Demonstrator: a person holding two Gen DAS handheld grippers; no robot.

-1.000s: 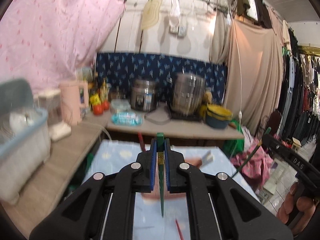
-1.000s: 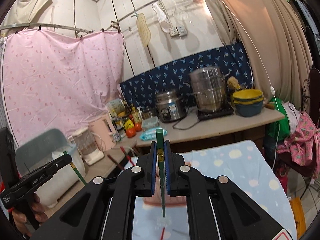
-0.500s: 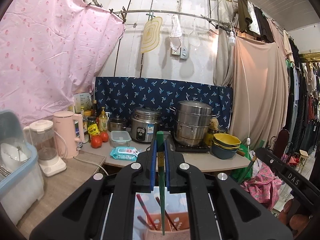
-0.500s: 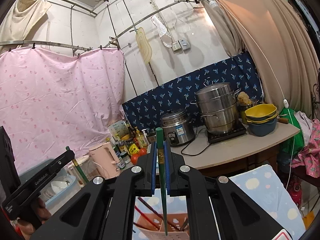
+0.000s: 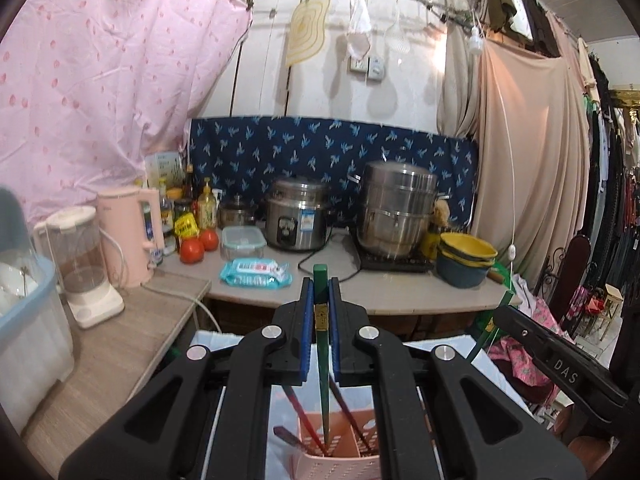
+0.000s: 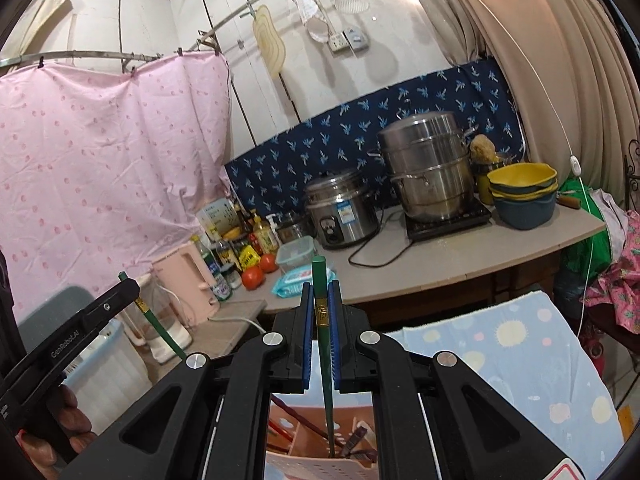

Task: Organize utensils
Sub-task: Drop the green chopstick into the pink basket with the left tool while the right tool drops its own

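A pink curtain point(image 6: 100, 168) fills the nine o'clock side of the room, a beige curtain point(image 5: 532, 160) the three o'clock side, and a navy leaf-print cloth point(image 5: 332, 160) backs the surface point(image 5: 360, 280) at twelve o'clock. On that surface stand a steel steamer pot point(image 5: 396, 208) on a black hob, a rice cooker point(image 5: 298, 220) with a label too small to read, stacked yellow and blue bowls point(image 5: 466, 260), a pink kettle point(image 5: 128, 236), a blender point(image 5: 80, 264), a wet-wipes pack point(image 5: 256, 272) and two tomatoes point(image 5: 198, 244). A cloth with sun prints point(image 6: 520, 344) covers the lower surface at five o'clock in the right wrist view.

A pink slotted utensil holder point(image 5: 336, 452) sits at six o'clock, with red chopsticks point(image 5: 300, 416) leaning in it.

The left gripper point(image 5: 321, 312) has its jaws closed narrowly on a green chopstick point(image 5: 322, 360), held upright with its tip inside the holder. The right gripper point(image 6: 321, 316) likewise pinches a second green chopstick point(image 6: 325, 360), its tip down in the holder. Each chopstick carries a small gold band with a mark I cannot read.

In the left wrist view the other gripper's body at four o'clock reads "DAS"; in the right wrist view the one at eight o'clock reads "GenRobot.AI".
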